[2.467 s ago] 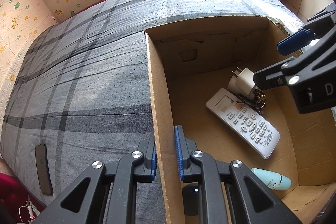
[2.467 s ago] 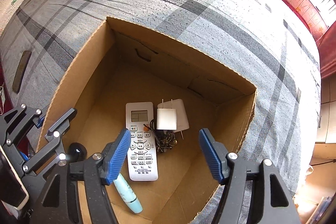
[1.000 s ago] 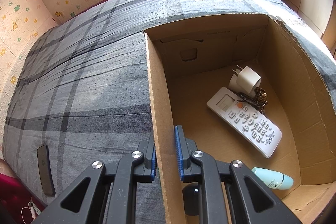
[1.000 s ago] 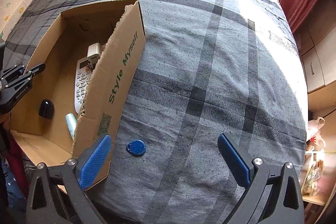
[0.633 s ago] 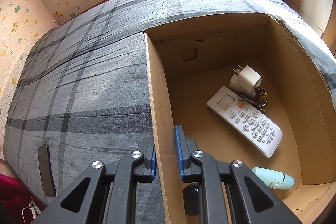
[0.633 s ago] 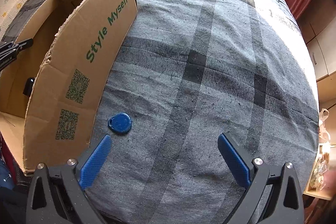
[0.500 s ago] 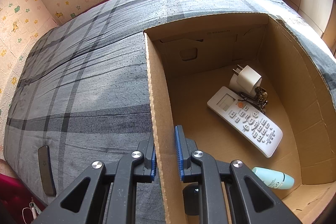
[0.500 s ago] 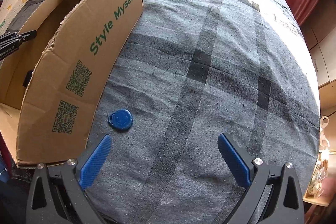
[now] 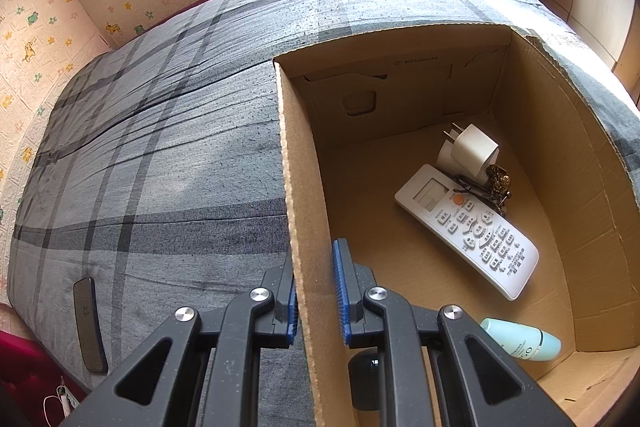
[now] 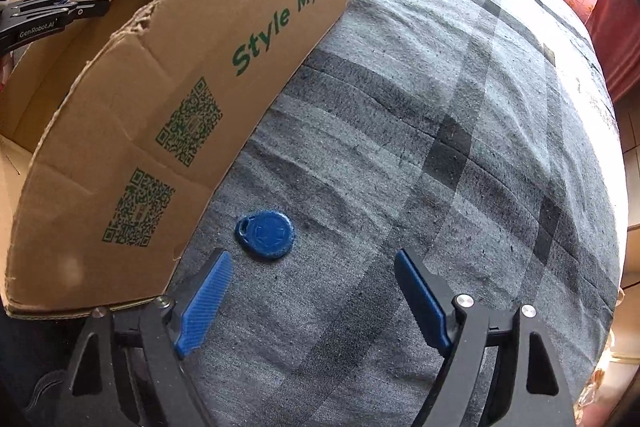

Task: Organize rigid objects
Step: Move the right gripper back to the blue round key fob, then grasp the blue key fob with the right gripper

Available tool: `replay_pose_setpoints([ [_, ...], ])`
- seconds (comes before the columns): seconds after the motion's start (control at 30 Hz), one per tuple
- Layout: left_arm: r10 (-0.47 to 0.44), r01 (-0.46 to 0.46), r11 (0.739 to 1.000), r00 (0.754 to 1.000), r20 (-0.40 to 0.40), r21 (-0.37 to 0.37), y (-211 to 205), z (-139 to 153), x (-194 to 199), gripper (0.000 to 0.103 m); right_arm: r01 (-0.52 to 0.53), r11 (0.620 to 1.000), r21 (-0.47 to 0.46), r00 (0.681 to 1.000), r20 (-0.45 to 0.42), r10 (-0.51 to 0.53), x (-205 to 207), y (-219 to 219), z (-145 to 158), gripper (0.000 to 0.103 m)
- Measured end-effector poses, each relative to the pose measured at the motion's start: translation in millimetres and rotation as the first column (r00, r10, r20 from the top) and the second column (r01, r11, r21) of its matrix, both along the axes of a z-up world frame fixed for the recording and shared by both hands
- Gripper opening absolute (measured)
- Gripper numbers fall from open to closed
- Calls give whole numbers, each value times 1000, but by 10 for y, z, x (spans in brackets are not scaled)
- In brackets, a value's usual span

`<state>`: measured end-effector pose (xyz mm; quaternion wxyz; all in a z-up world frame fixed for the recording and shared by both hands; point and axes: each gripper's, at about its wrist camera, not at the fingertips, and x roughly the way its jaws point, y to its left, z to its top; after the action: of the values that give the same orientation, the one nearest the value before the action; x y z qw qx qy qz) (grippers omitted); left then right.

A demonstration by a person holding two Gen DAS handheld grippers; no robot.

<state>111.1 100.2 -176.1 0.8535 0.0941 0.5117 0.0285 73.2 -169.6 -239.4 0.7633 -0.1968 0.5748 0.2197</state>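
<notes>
While the left gripper pinches the cardboard box's side wall, the right gripper, jaws spread but closing on nothing, hangs over a blue key tag on the grey bedspread, just ahead of its left finger, loop toward the box.
</notes>
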Motion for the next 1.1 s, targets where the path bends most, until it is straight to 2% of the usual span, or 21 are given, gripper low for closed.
replay_pose_setpoints([
  [0.23, 0, 0, 1000, 1000, -1, 2, 16, 0, 4, 17, -41, 999, 28, 998, -43, 42, 55, 174, -107, 70],
  [0.4, 0, 0, 1000, 1000, -1, 2, 21, -3, 6, 17, -70, 997, 33, 996, -56, 72, -9, 319, -170, 35],
  [0.57, 0, 0, 1000, 1000, -1, 2, 28, -4, 8, 17, -63, 998, 26, 997, -53, 64, -26, 346, -132, 35],
  [1.1, -3, 3, 1000, 1000, -2, 2, -3, -16, 10, 17, 84, 995, -49, 992, -88, -88, 232, 150, -12, 35],
])
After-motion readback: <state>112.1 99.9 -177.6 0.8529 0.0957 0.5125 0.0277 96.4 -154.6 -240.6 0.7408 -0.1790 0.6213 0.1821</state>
